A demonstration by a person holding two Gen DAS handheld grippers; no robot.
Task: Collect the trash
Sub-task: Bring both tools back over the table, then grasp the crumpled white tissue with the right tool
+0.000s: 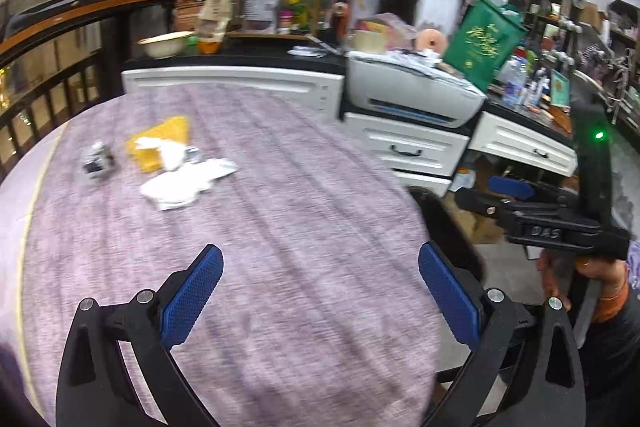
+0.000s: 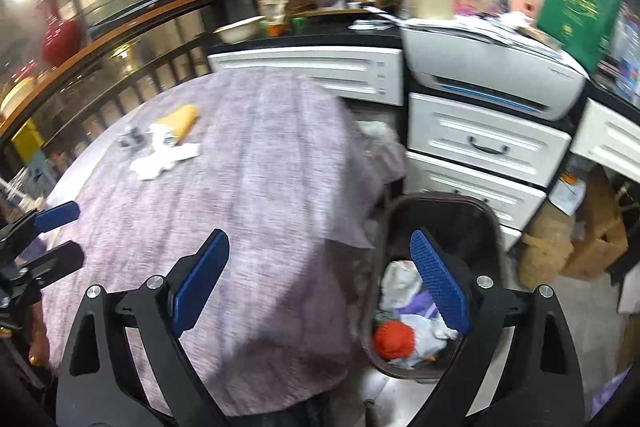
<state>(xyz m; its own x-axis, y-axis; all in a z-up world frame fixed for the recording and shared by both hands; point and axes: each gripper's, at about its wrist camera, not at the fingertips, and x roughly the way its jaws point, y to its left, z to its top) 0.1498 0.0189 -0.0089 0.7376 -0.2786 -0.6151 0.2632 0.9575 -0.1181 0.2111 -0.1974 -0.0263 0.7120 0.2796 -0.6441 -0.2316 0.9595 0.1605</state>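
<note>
A cluttered room with white drawer cabinets, a grey printer (image 2: 492, 75) and a green bag (image 1: 482, 45) lies beyond my round worktop (image 1: 260, 227), which is covered in a mauve woven cloth. Near its far left side lies the remaining trash: a yellow paper packet (image 1: 160, 143), crumpled white tissues and wrappers (image 1: 180, 179) touching it, and just to the left a small crumpled grey-and-black wrapper (image 1: 98, 161).

My left hand-held gripper (image 1: 320, 291) hangs over the near part of the cloth with its blue pads spread wide and nothing between them. My right hand-held gripper (image 2: 320, 291) is also wide apart and empty, straddling the worktop's right edge and the dark brown bin (image 2: 480, 211) on the floor beside it. Inside the bin lie white crumpled paper (image 2: 400, 281), something lilac and an orange-red lump (image 2: 394, 339).
</note>
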